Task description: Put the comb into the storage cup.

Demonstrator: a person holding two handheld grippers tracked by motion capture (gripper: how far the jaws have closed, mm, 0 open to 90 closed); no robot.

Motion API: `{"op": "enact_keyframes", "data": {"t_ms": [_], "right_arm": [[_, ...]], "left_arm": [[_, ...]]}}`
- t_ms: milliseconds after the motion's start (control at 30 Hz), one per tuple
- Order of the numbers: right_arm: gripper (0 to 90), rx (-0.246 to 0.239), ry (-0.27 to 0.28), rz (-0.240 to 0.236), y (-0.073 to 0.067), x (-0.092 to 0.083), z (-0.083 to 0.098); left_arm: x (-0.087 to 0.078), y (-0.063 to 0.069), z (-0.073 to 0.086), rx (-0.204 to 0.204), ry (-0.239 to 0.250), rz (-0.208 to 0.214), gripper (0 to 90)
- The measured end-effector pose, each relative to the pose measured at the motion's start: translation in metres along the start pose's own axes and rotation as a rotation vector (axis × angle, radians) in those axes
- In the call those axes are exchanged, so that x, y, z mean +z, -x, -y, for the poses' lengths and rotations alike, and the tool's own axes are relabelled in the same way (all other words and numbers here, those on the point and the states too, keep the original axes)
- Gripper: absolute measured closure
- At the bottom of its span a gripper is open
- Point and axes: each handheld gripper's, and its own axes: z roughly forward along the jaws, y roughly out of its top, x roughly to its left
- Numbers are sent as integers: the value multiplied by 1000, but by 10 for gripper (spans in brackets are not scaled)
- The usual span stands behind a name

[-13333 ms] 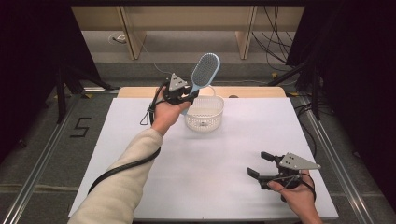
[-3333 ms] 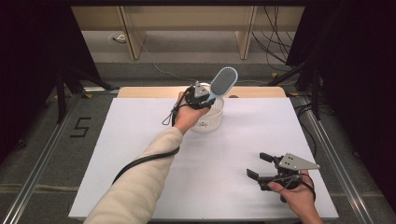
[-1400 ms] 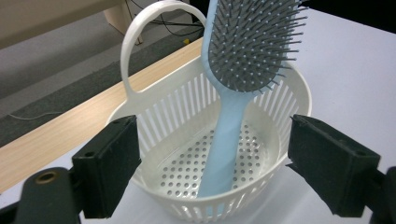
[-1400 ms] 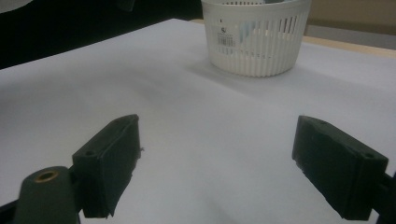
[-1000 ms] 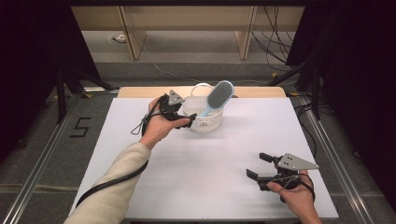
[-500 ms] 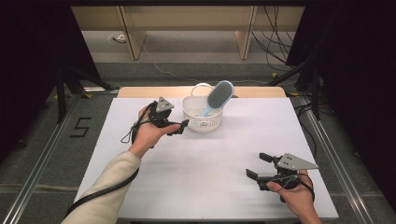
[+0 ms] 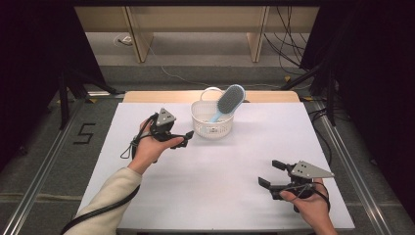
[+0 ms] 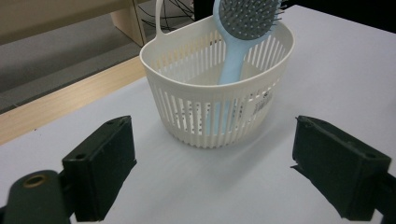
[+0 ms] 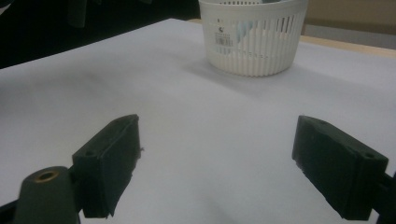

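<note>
High view, items listed left to right.

Left gripper (image 7: 183, 139): held at about 9 o'clock of the basket, just beside it and apart from it; fingers (image 8: 100, 172) released, spread wide, nothing between them.

Basket (image 7: 211, 128): white slotted plastic, loop handle at its far rim, standing upright at 12 o'clock on the counter (image 7: 235, 166), near the far edge. Judged light, somewhat flexible in the wall, and likely to slide on the smooth sheet if nudged.

Hairbrush (image 7: 228, 101): pale blue handle down inside the basket, grey bristle head leaning out over the rim toward 1 o'clock. Judged light, stiff and smooth-handled; top-heavy as propped, so tipping of the basket is possible if the head is pulled sideways. A hold is best taken on the neck just below the head, where the handle clears the rim; the bristles offer poor purchase.

Right gripper (image 7: 269, 174): held at 5 o'clock, well apart from the basket; fingers (image 9: 107, 163) released, empty.

Open room: broad bare counter between 3 and 9 o'clock. Far edge close behind the basket; a wooden strip lies beyond it.
</note>
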Motion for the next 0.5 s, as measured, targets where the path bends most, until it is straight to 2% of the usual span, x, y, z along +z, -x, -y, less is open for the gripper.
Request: {"op": "enact_keyframes", "data": {"t_ms": [200, 300, 367, 500], "right_arm": [[163, 0, -1, -2, 0, 0, 0], [163, 1, 1, -3, -1, 0, 0], [163, 1, 0, -3, -1, 0, 0], [162, 0, 2, -3, 0, 0, 0]], "left_arm": [[-8, -2, 9, -16, -1, -9, 128], [-12, -3, 12, -19, -3, 0, 129], [-14, -3, 13, -40, 2, 19, 129], [-18, -3, 15, -42, 13, 14, 133]]}}
